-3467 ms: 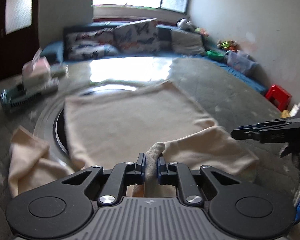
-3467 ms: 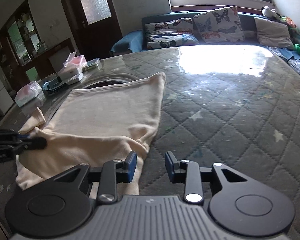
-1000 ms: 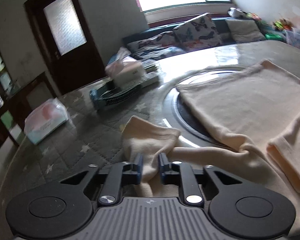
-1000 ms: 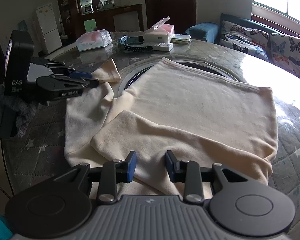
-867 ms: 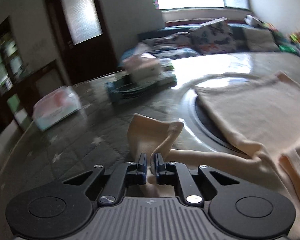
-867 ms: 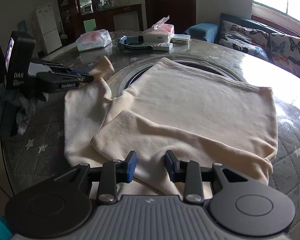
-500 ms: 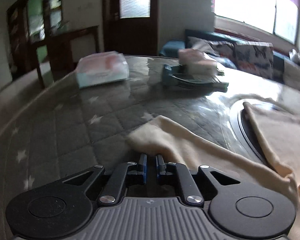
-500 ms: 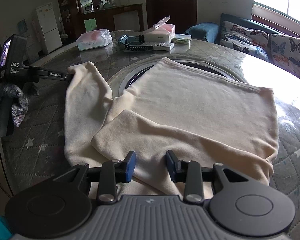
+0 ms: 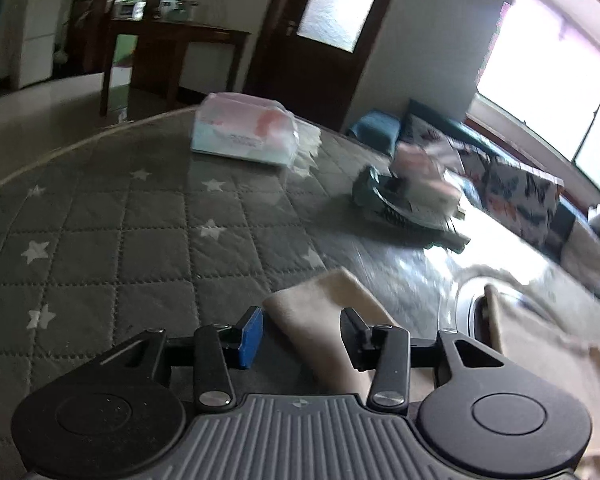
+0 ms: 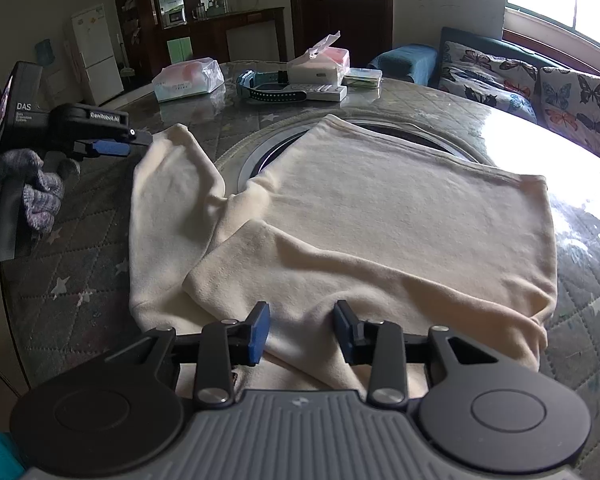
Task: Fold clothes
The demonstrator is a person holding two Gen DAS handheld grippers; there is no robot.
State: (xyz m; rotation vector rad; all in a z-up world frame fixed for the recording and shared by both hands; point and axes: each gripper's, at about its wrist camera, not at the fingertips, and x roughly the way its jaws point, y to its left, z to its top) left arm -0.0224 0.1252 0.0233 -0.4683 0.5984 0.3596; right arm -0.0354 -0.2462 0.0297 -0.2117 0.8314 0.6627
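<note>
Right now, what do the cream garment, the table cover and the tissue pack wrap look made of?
Cream garment: soft matte knit, likely cotton; it drapes in soft folds, hem ribbed.
Table cover: quilted grey fabric with stitched diamonds and stars, apparently under a glossy clear layer; window glare mirrors off it.
Tissue pack: thin crinkly clear plastic film.

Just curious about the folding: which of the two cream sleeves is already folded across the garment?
The right-hand cream sleeve, lying across the body by the right claw; the other sleeve stretches outward.

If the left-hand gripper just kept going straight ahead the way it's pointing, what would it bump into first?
Probably the cream sleeve end lying flat between the left gripper and its open fingers. Beyond it lies bare quilted table cover; depth is hard to judge.
</note>
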